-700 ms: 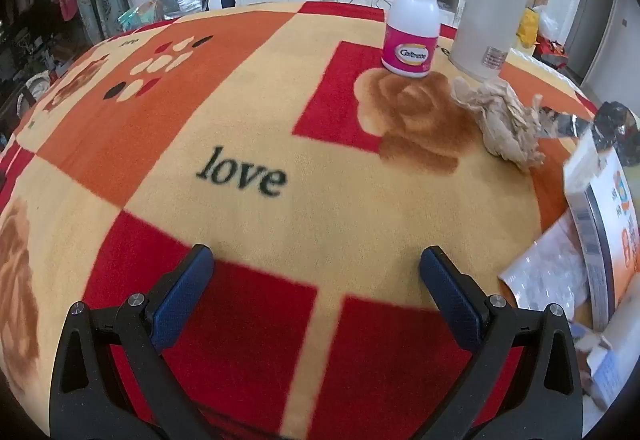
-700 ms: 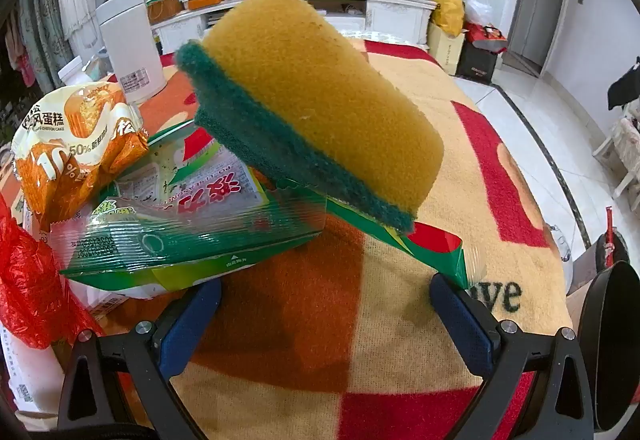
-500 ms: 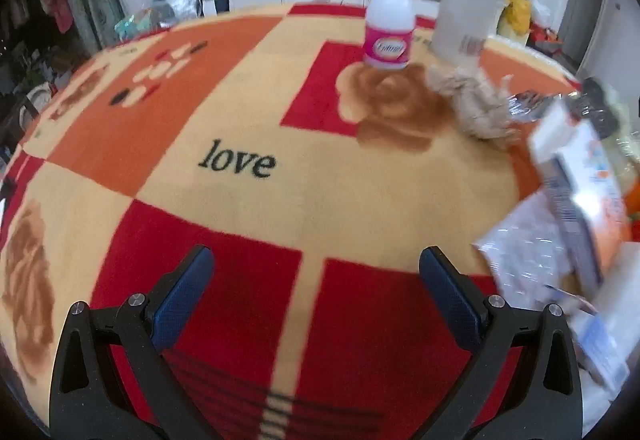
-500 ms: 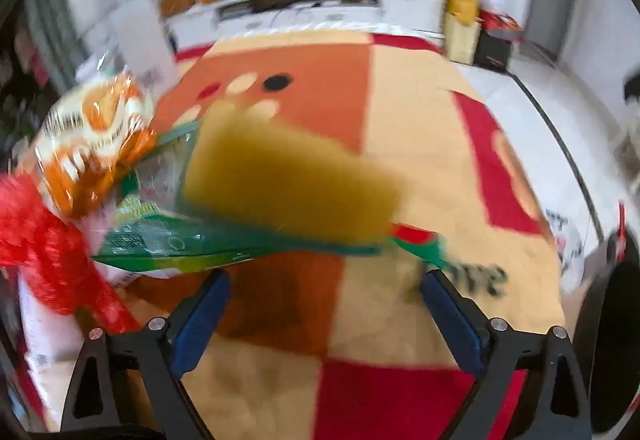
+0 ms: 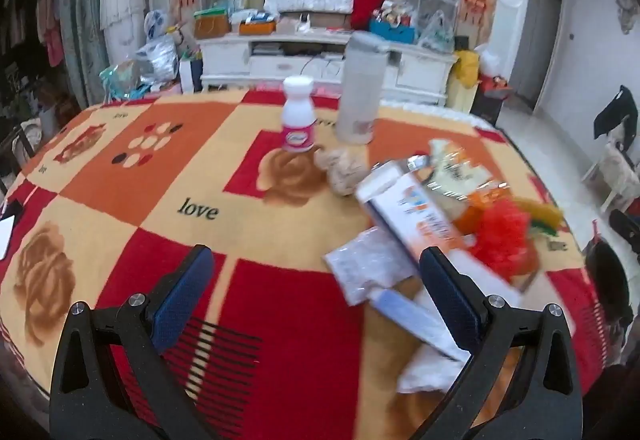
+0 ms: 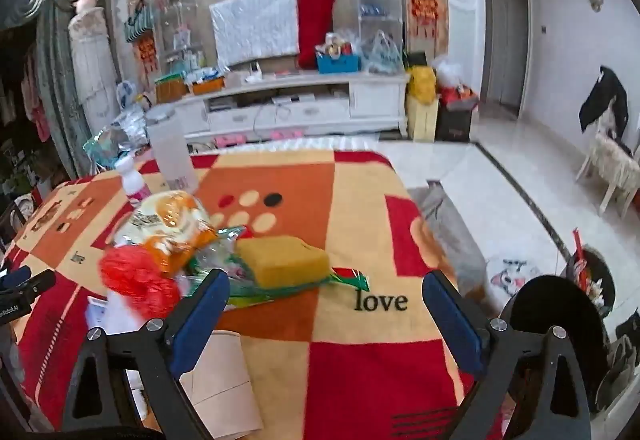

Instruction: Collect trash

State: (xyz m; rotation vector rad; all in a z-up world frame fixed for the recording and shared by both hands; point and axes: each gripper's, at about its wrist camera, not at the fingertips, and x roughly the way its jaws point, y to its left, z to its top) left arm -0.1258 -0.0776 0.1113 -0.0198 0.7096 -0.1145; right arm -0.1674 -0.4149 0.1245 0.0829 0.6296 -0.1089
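Right wrist: tool [image 6: 326,314] open, empty.

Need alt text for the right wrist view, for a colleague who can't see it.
The open, empty right gripper hangs over a red, orange and cream blanket printed "love". Ahead to its left is a litter pile: a yellow sponge on a green wrapper, an orange snack bag and red mesh.

A long white cabinet [image 6: 296,108] lines the beige far wall. Glossy pale floor tiles [image 6: 520,200] reflect light. Curtains [image 6: 52,80] hang left.
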